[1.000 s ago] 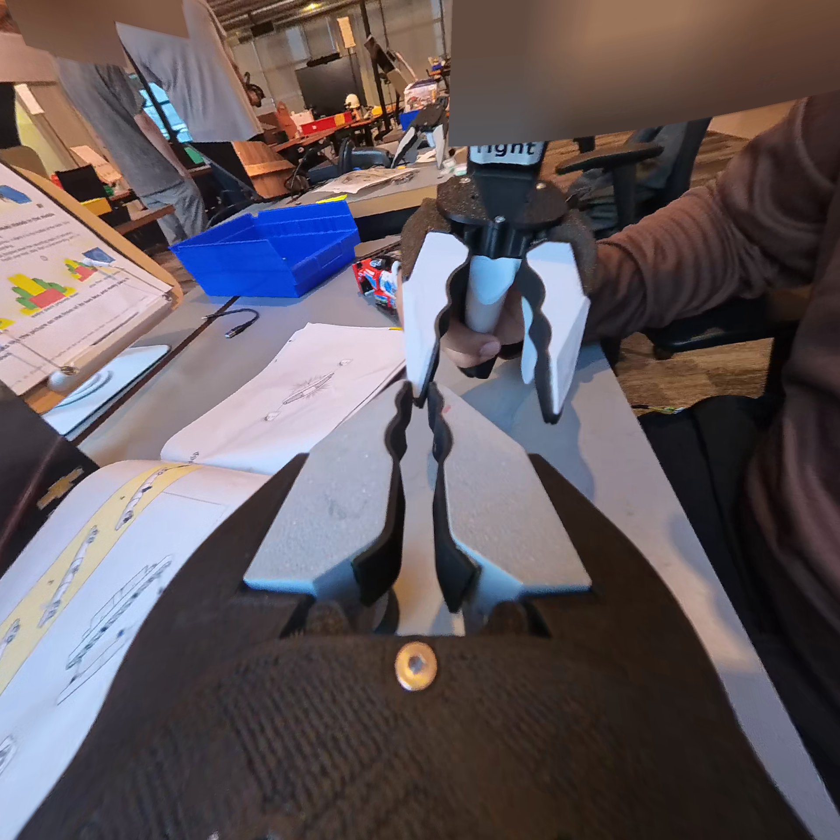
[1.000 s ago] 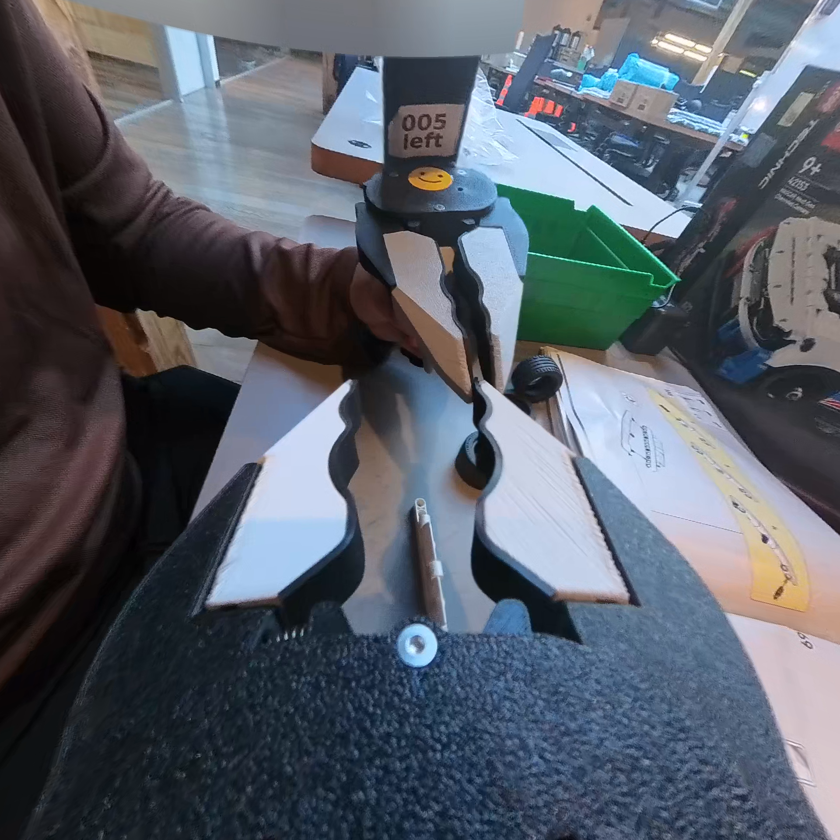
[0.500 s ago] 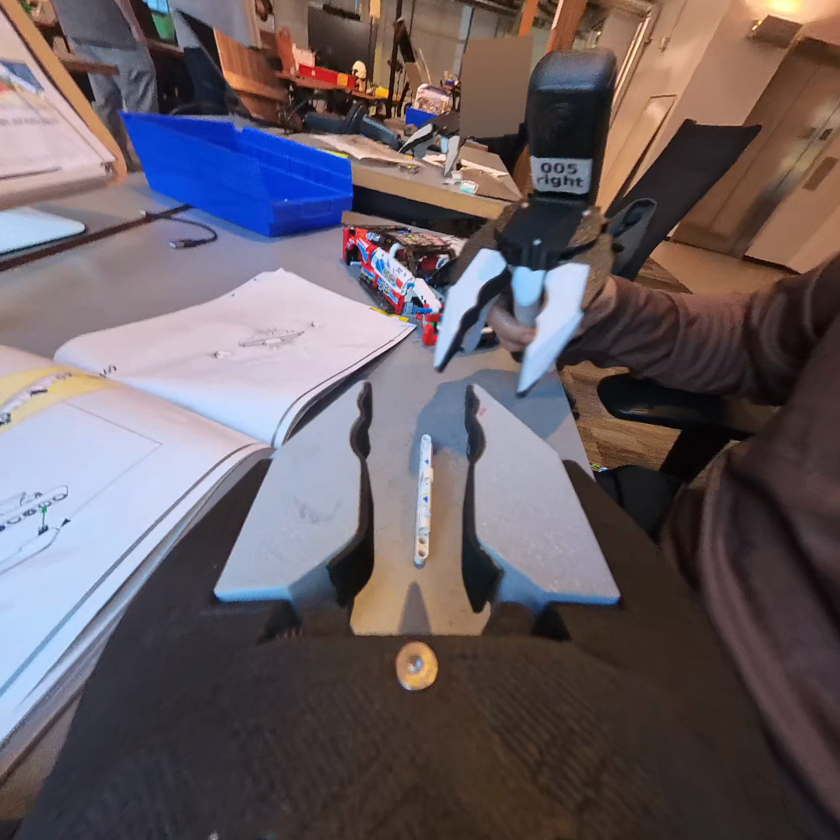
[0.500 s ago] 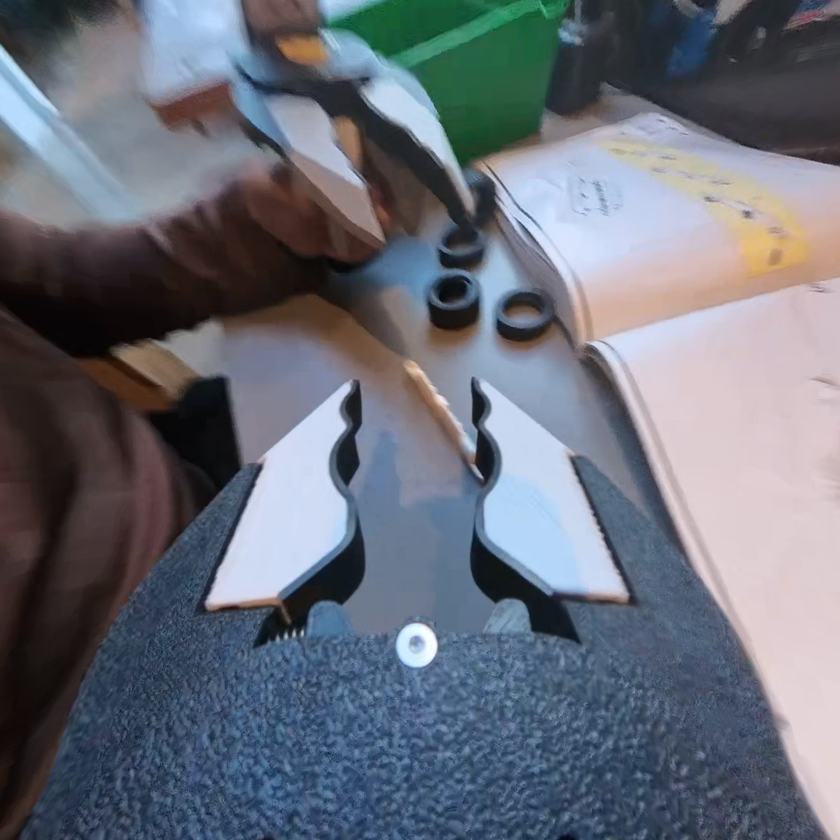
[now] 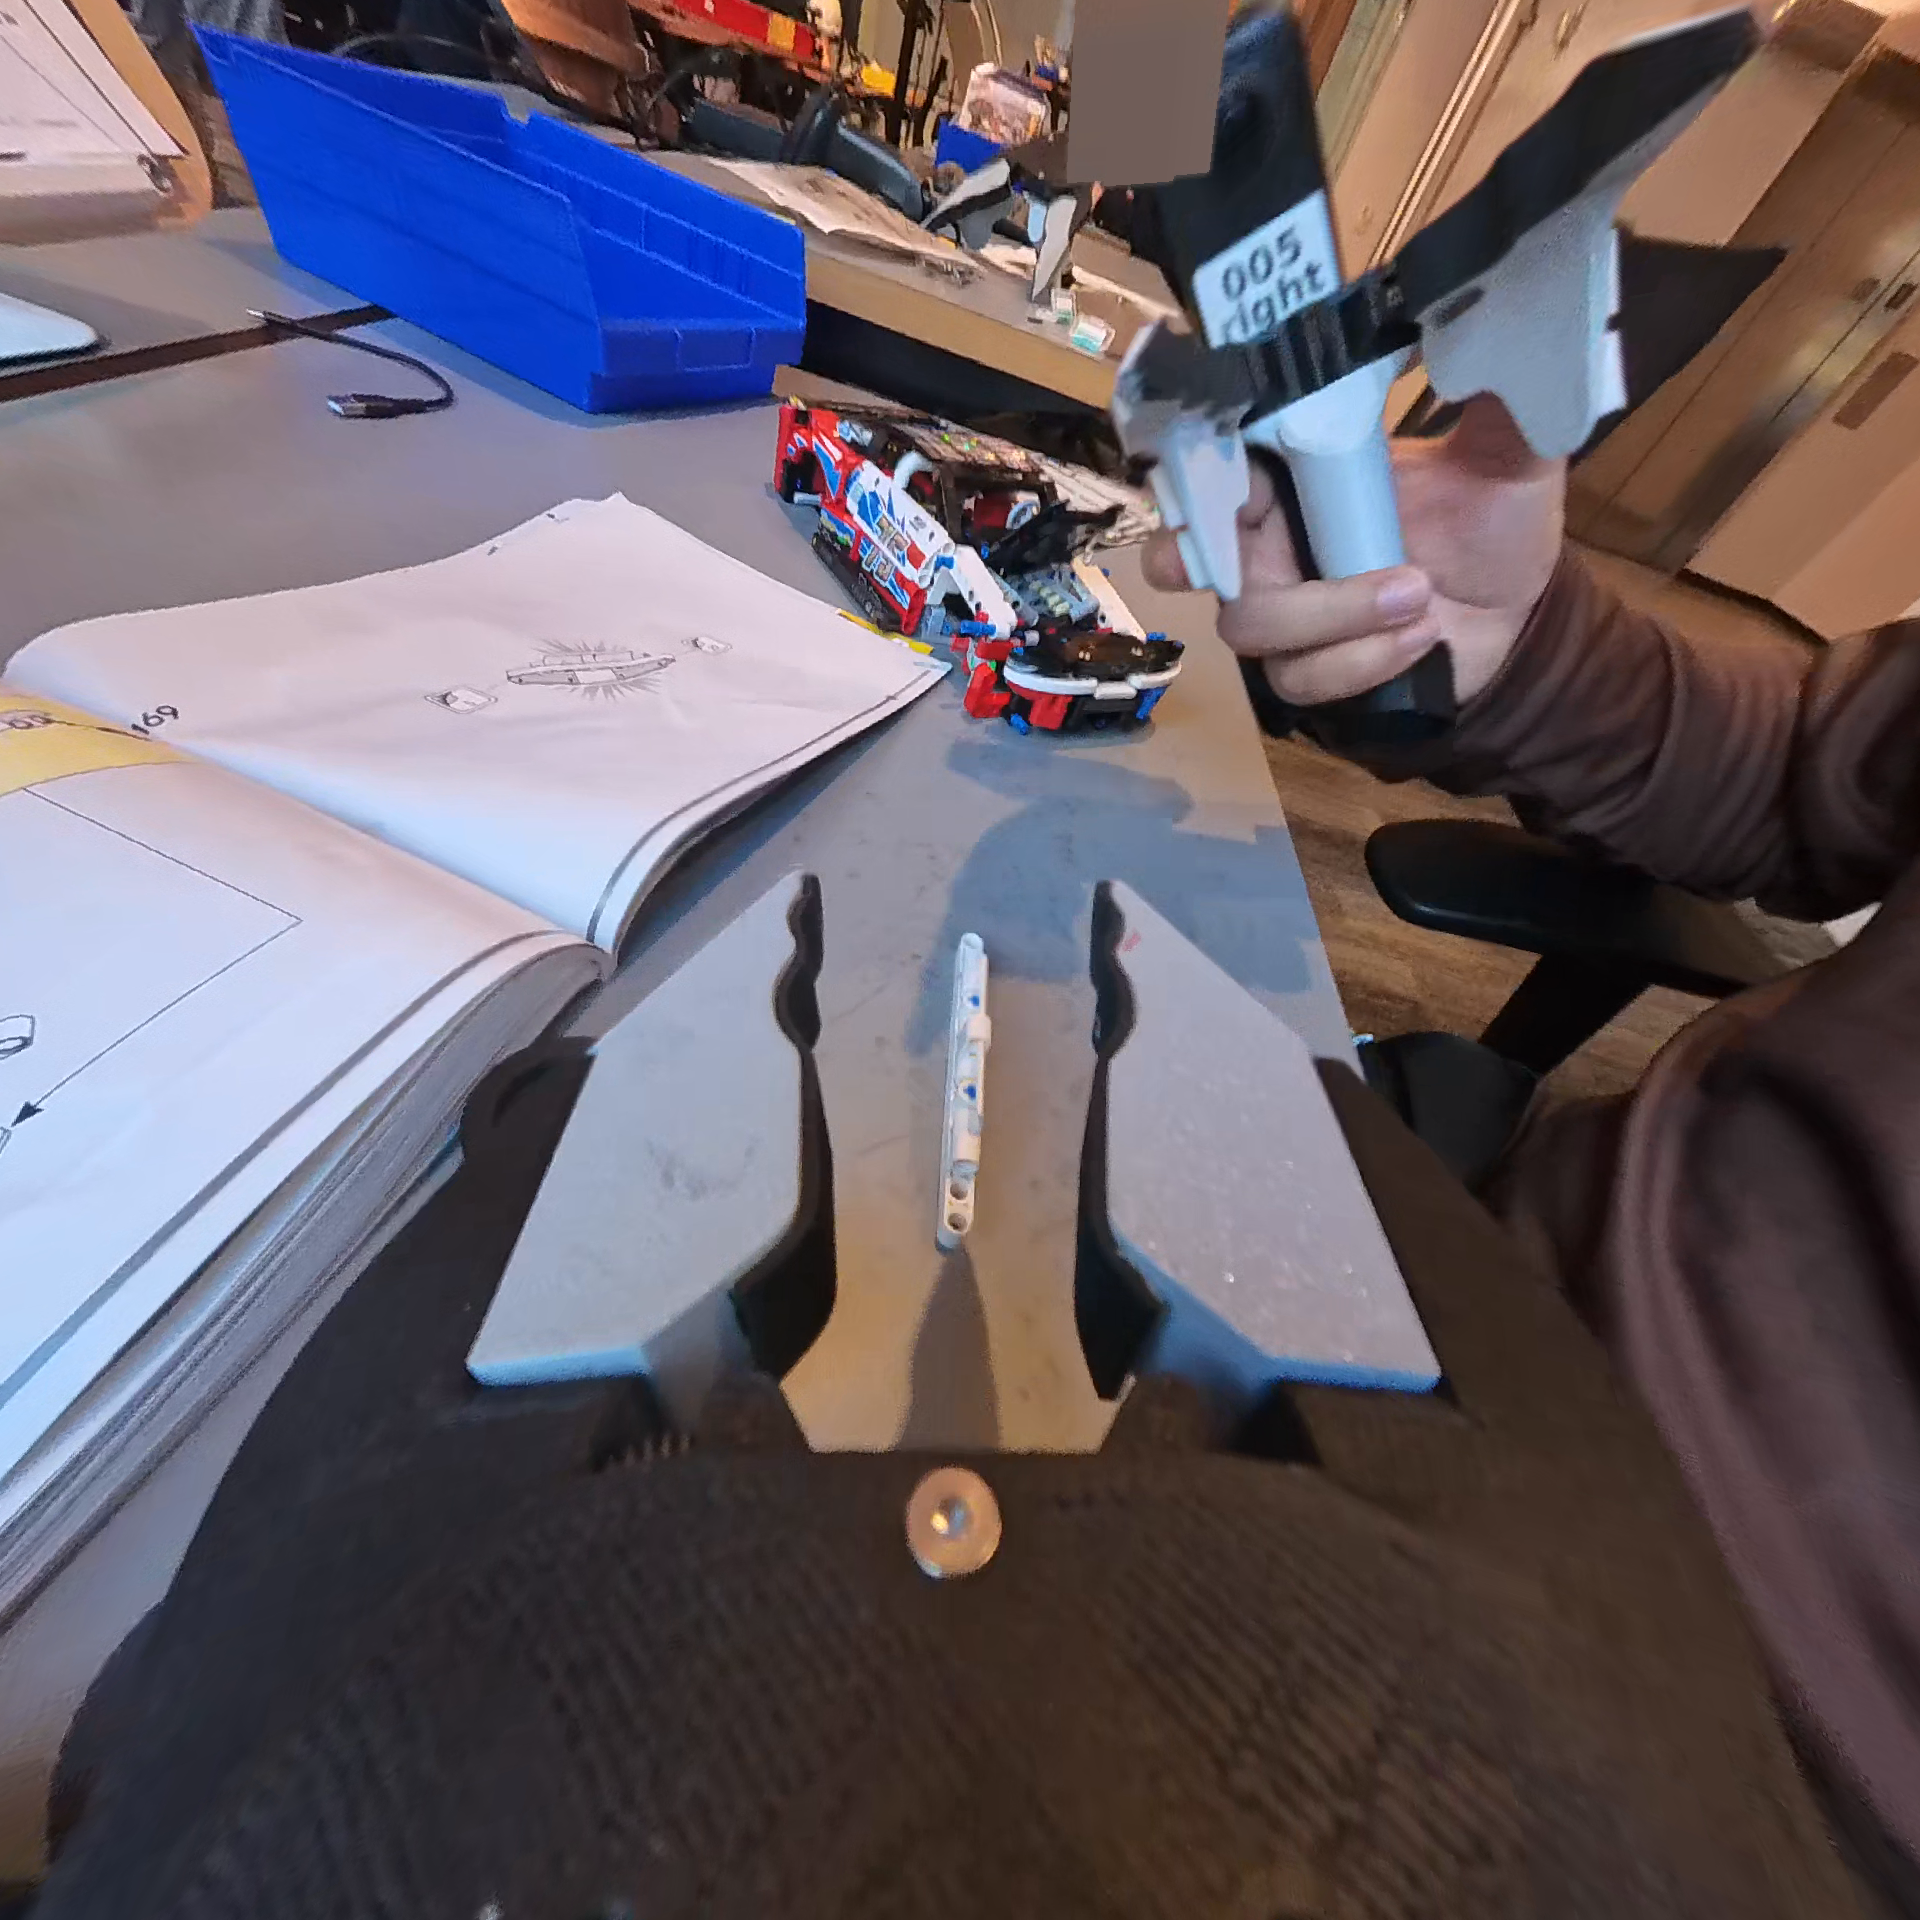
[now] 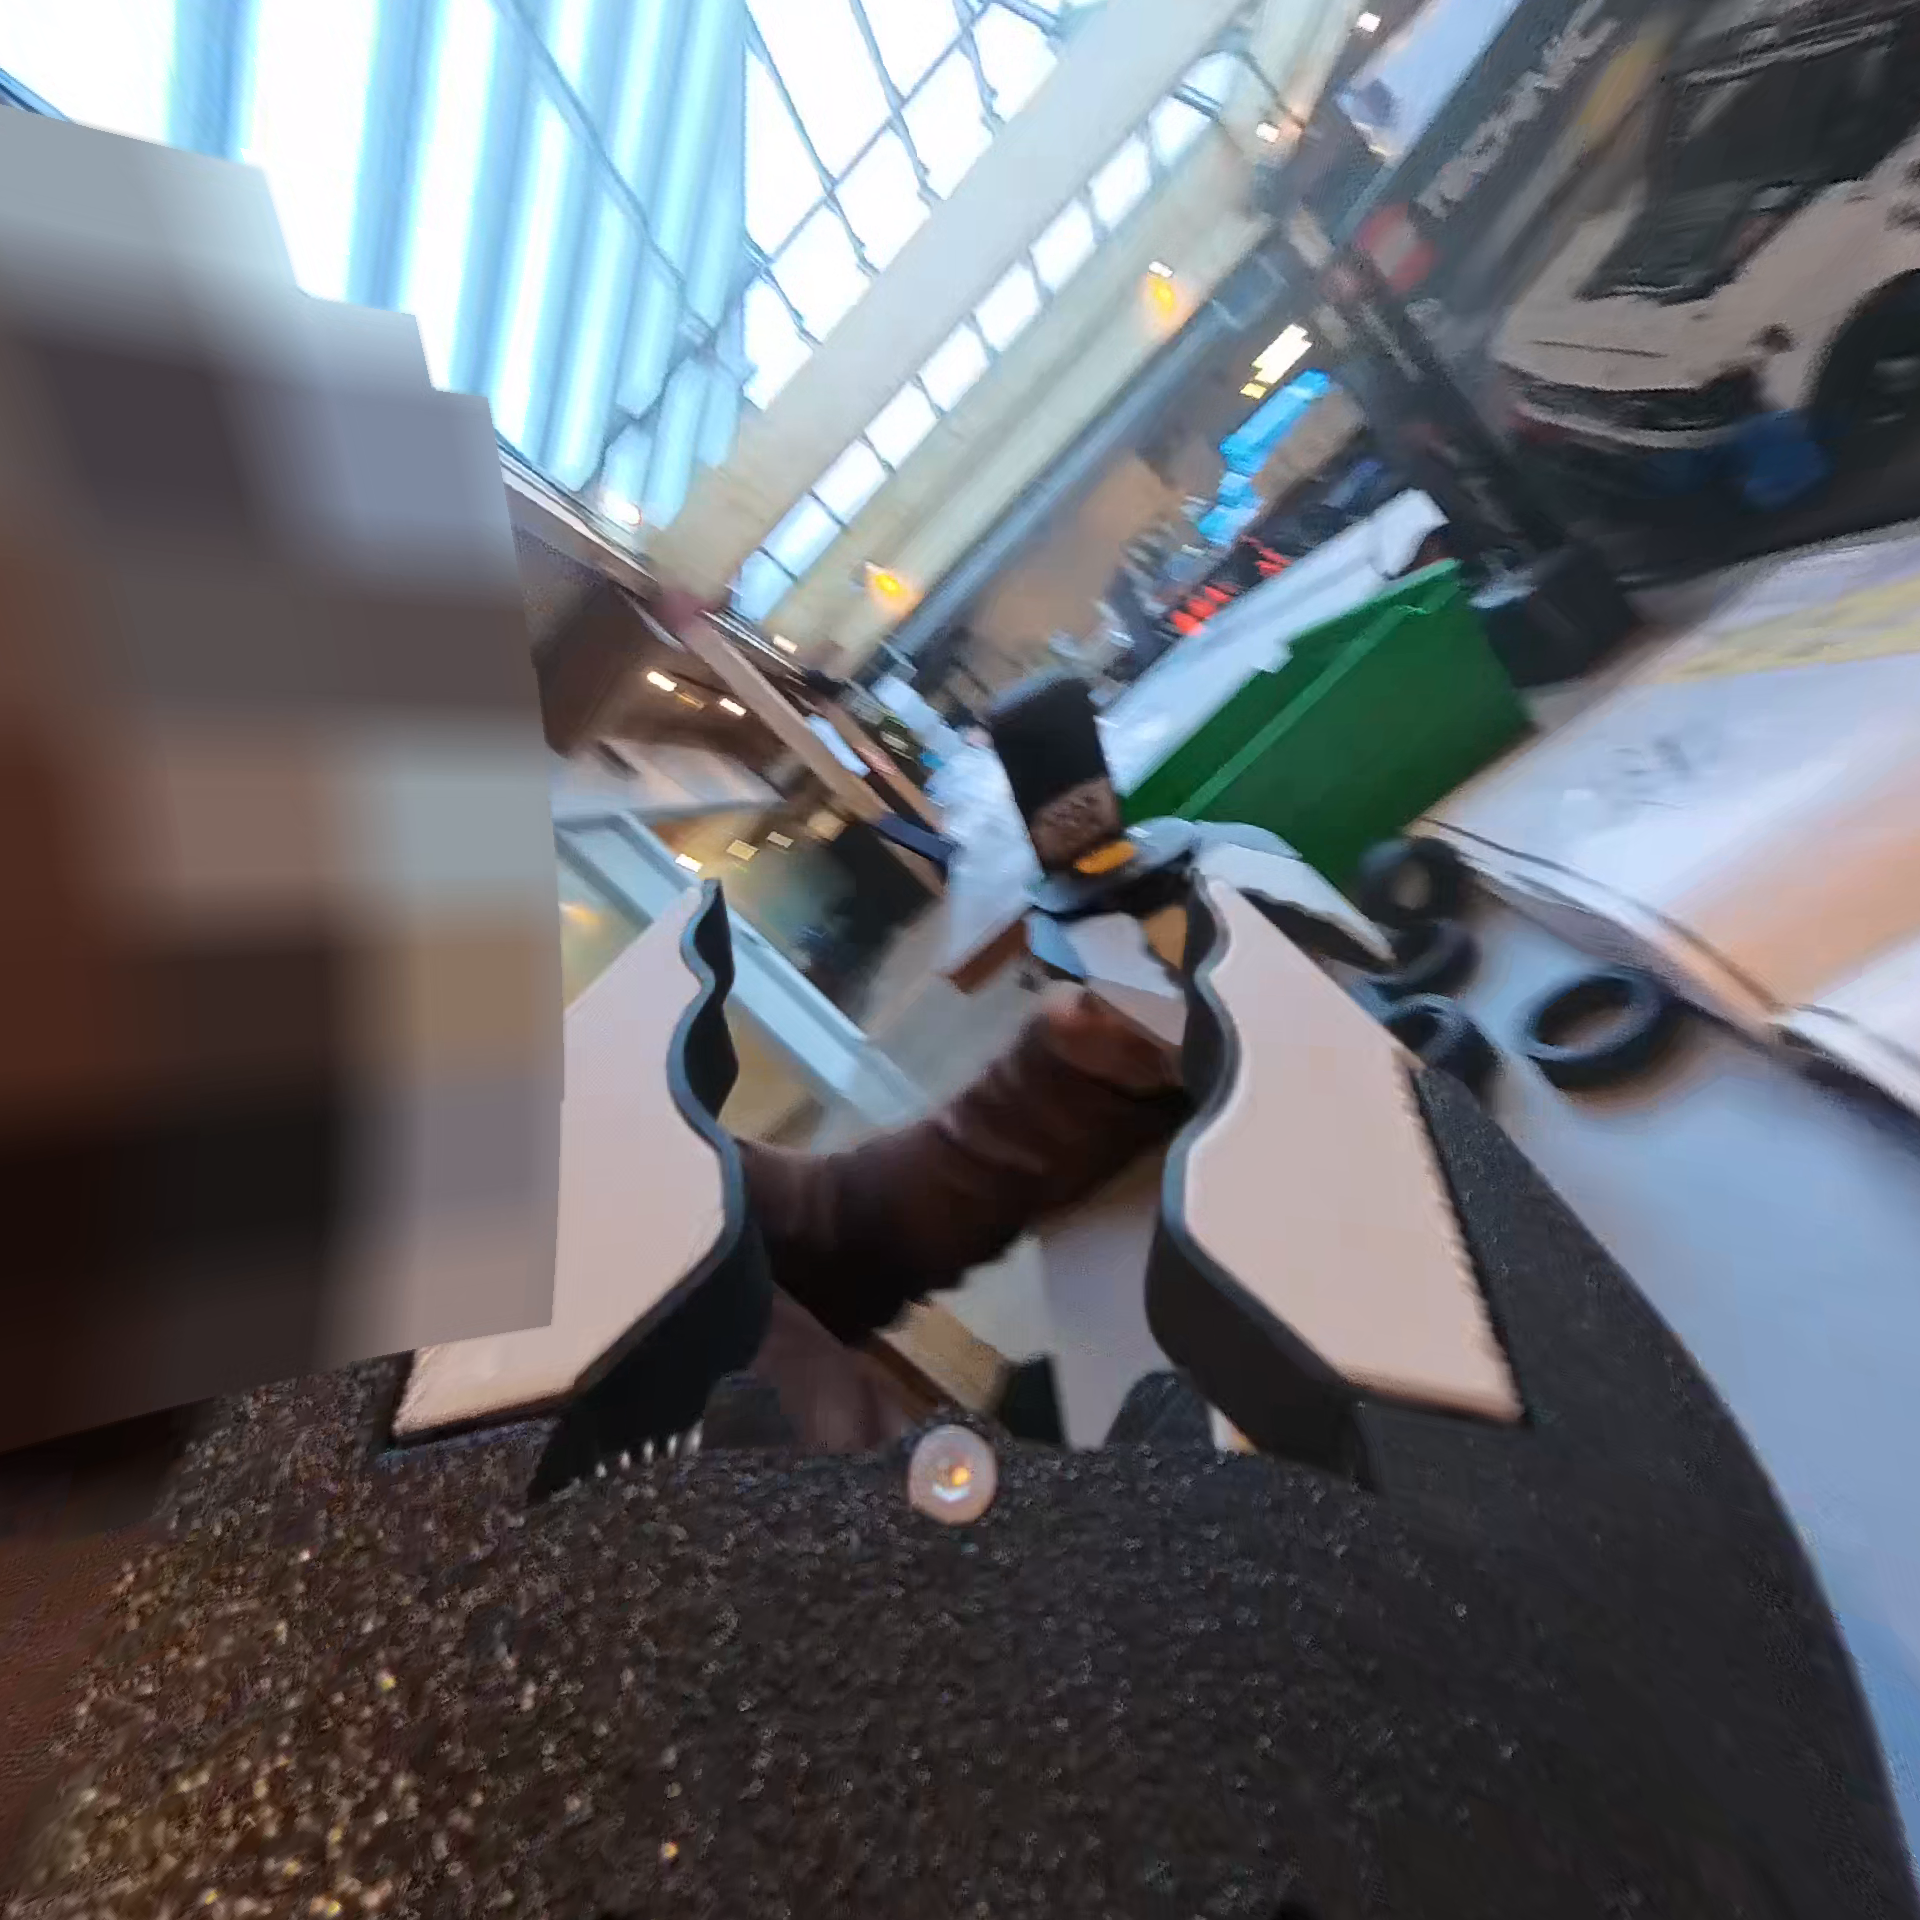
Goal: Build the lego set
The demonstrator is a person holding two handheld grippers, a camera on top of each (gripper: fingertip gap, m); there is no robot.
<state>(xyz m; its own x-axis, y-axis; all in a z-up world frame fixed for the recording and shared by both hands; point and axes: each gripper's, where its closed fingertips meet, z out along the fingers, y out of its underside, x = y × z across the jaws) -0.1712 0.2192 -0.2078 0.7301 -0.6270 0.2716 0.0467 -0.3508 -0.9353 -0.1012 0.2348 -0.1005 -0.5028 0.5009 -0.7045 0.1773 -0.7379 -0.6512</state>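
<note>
Between the spread fingers of the left gripper [image 5: 954,914], a slim white perforated plastic beam [image 5: 963,1086] lies flat on the grey desk [image 5: 208,488], its long axis running roughly parallel to both fingers and touching neither. These fingers stand wide and hold nothing. Ahead of their tips and slightly to the left rests the partly built red, white and black toy car [image 5: 966,582], just beside the corner of an open white instruction booklet [image 5: 436,727] that extends to the left of the fingers. Farther ahead on the left sits a blue plastic bin [image 5: 499,239].

Ahead and to the right, well above the desk, the right gripper [image 5: 1371,416] is raised in a person's hand [image 5: 1382,623]; its own view is blurred and tilted upward, yet its fingers [image 6: 1309,1174] show a broad gap with nothing between them. Beyond its right fingertip lie several black rubber tyres [image 6: 1590,1023] and a green plastic bin [image 6: 1340,717].

The step in hand appears to be picking up the beam. Good practice: lower the left gripper squarely so both fingers descend beside the beam's long edges, close near its midpoint so it cannot pivot, and lift level. A skewed closure would probably push the light piece along the smooth desk. The right gripper should return low before any mating with the car.
</note>
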